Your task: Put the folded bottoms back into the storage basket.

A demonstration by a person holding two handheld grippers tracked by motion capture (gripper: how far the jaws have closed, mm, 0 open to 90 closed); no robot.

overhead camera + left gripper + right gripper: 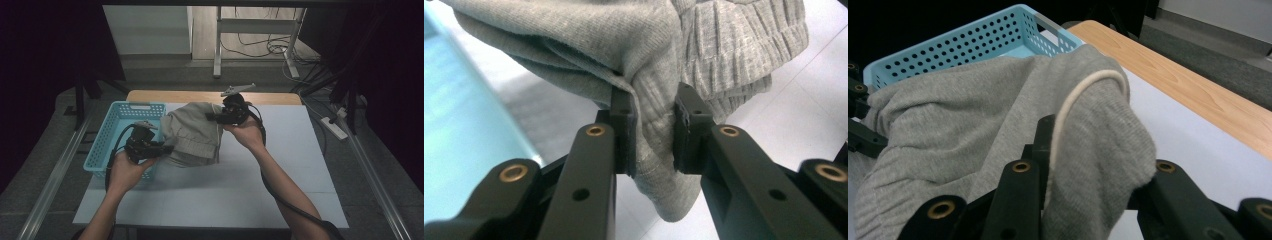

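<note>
Jaws of the left gripper (651, 132) and the right gripper (1088, 160) each pinched the grey cloth (192, 132); it hung between them, lifted off the worktop (280, 170); the blue basket (107, 135) just beside the left jaws looked like its home; that move was left.

No readable text, label, brand, number or sign anywhere

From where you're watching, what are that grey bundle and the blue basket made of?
The grey garment looks like soft knitted cotton jersey, matte: fine knit lines and a ribbed cuff show. The basket seems moulded plastic, smooth, light blue, with rows of punched round holes.
</note>
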